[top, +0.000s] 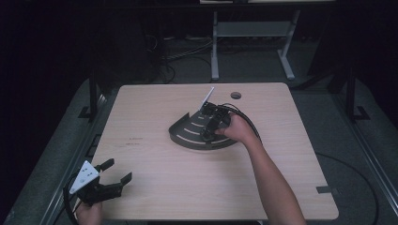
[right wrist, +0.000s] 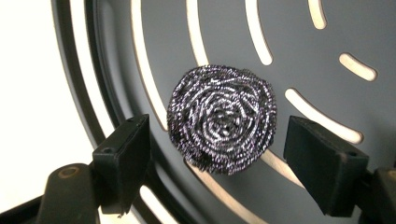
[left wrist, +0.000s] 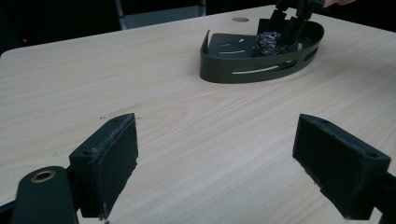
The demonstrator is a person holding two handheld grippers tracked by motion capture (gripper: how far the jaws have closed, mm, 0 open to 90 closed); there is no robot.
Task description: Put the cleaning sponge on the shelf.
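Steel-wool scourer [right wrist: 222, 119] lying on the slotted floor of the dark corner caddy [right wrist: 299, 42], directly between the two black pads of the right gripper [right wrist: 217, 161] but clear of both: a gap on each side in the right gripper view, so released, not clamped. Pads [right wrist: 122, 161] standing on either side of the ball, a little nearer than its middle, tips pointed down into the tray. Curved rim of the caddy running just beyond the left-hand pad, pale table [right wrist: 28, 93] past that. From the high view, right gripper [top: 213, 123] hanging over the caddy [top: 185, 136] near the table's middle, hand [top: 239, 129] behind it; scourer itself probably hidden under the tool there, hard to make out. Left gripper [top: 112, 180] resting at the near left corner of the table [top: 155, 187], well apart from the caddy, spread wide with nothing in between. Ahead of its pads [left wrist: 109, 163] bare wood, then farther off the caddy [left wrist: 247, 70] with the scourer [left wrist: 271, 44] inside and the other tool above.
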